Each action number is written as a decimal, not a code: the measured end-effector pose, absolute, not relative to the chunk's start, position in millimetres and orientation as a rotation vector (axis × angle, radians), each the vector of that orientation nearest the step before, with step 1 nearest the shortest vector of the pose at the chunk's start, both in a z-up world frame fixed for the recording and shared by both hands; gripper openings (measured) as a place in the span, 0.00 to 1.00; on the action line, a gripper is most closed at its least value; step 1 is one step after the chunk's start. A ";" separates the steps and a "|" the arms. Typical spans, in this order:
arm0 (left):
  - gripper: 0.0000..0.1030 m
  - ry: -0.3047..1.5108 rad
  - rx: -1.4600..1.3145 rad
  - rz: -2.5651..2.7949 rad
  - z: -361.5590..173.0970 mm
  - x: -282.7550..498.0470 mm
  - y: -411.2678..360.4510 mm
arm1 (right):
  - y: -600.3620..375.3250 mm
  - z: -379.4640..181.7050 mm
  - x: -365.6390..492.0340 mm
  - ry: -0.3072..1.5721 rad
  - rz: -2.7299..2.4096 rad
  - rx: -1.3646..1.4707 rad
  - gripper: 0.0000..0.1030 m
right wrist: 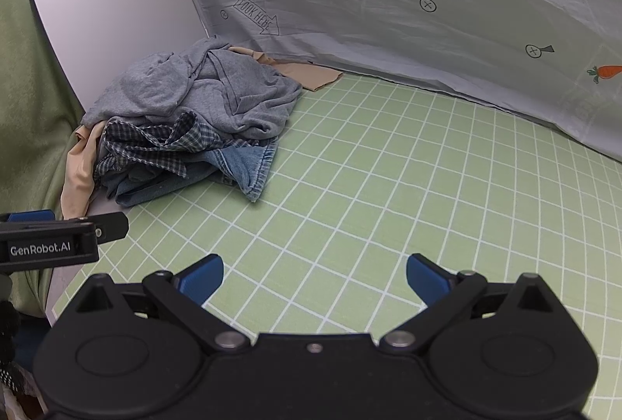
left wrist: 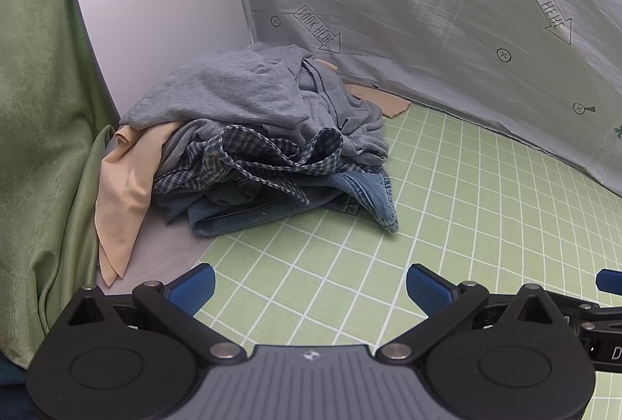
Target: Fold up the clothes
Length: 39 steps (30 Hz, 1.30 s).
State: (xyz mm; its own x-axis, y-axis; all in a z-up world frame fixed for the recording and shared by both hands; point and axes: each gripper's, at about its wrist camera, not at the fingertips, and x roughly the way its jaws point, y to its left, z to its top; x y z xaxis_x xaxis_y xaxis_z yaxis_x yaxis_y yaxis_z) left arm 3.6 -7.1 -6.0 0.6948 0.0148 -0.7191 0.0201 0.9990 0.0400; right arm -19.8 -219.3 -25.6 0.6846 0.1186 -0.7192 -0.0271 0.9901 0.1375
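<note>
Left hand-held gripper (left wrist: 311, 290): nearest the lens, blue pads spread wide, holding nothing, low over the near part of the counter.
Right hand-held gripper (right wrist: 315, 280): just right of the left one, jaws equally wide, also empty.
Counter (right wrist: 388, 187): covered by a green grid cloth, bare from the grippers out to the far left corner.
Pile of clothes (left wrist: 256, 140): far left, against the white panel (left wrist: 155, 12); well apart from both grippers.
Grey top (left wrist: 233, 89): crumpled on top of the pile.
Checked shirt (left wrist: 252, 159): twisted below it, toward the near side.
Denim piece (left wrist: 350, 194): at the bottom, hem spilling right.
Beige cloth (left wrist: 120, 187): draped off the left counter edge.
Step, as I judge it: choosing one garment; nothing folded yet.
Risk: layers interlock, so a deep pinch may lift two garments together.
Risk: tugging near the edge could drag the beige cloth off the counter.
</note>
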 end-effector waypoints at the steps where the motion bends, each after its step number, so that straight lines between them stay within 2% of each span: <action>1: 1.00 0.803 0.046 -0.003 -6.0 3.6 -7.0 | -219.2 -25.7 -19.6 0.814 0.082 0.119 0.99; 27: 1.00 0.822 0.002 0.017 -6.4 13.4 1.5 | -219.8 -25.9 -7.9 0.828 0.087 0.104 0.99; 39: 1.00 0.739 -0.037 0.067 24.6 87.6 26.8 | -198.5 -11.0 79.2 0.794 0.118 0.053 0.99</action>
